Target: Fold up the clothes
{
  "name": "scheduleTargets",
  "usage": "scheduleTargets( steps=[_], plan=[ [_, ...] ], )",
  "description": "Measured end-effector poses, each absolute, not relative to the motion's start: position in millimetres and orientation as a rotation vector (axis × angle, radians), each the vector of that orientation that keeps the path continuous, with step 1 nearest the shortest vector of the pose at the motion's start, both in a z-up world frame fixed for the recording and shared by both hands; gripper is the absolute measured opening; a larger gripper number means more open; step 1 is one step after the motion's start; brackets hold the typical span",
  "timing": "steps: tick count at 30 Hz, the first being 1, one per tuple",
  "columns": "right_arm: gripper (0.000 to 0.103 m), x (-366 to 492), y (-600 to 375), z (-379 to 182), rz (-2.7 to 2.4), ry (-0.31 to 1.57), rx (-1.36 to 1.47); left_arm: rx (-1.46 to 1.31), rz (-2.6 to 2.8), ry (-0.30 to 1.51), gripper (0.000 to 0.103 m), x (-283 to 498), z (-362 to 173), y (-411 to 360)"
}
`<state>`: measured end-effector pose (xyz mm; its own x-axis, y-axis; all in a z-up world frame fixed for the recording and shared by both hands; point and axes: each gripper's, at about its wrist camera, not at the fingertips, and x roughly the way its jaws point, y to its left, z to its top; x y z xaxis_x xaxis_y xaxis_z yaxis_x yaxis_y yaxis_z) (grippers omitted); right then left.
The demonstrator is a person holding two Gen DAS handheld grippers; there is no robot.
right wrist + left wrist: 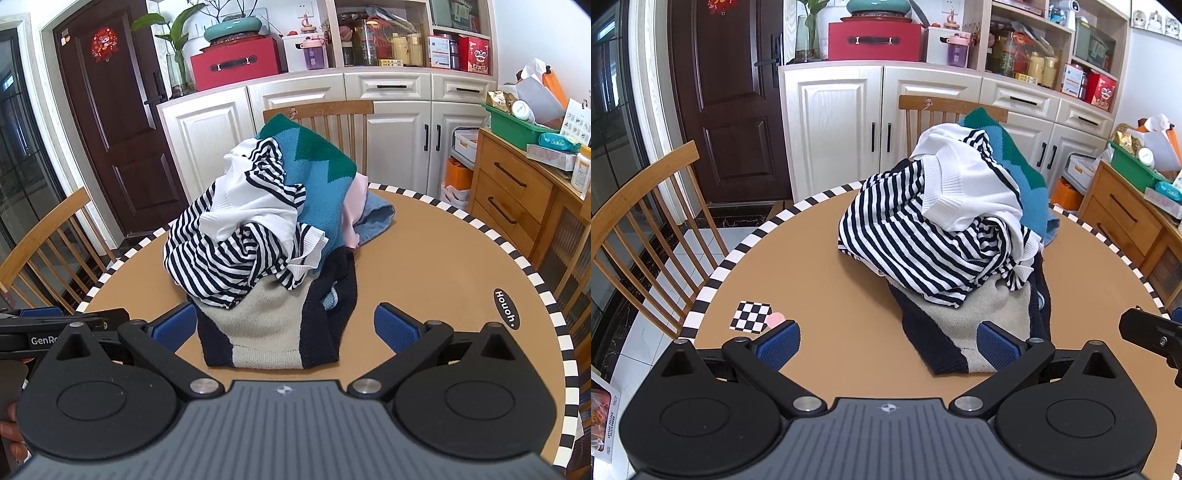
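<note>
Nothing has been folded yet, as far as I can judge: the heap of crumpled knitwear sits in one mound on the round tan table with the black-and-white checked rim (436,258), and both tools are only facing it. On top lies the navy-and-white striped jersey (905,236), tangled with a plain white ribbed piece; behind it rises the teal and green zigzag sweater (317,177), and at the bottom, nearest the person, the navy and beige knitted garment (266,328) spreads flat towards the table edge.

The left gripper (886,345) has its blue pads wide apart and holds nothing; the beige hem lies just beside its right-hand pad, the rest of the heap ahead and to the right. The right gripper (284,326) is likewise spread and empty, with that same hem sitting between its fingers, seemingly not pinched.

The next move, I'd say, is to pick one garment, probably the striped top one, lift it clear and lay it flat on the bare table
</note>
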<state>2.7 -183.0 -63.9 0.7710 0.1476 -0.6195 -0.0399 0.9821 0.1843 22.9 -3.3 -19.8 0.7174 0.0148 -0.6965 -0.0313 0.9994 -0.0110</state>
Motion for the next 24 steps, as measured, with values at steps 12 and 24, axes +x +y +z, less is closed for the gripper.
scheduleTargets(
  steps=[12, 24],
  plan=[
    [0.103, 5.6, -180.1, -68.1, 0.107, 0.673, 0.146, -0.026, 0.021, 0.791, 0.103, 29.1, -24.9, -2.7],
    [0.103, 28.2, -177.9, -68.4, 0.09, 0.549, 0.113, -0.004, 0.032, 0.768, 0.103, 63.9, -33.8, 0.2]
  ],
)
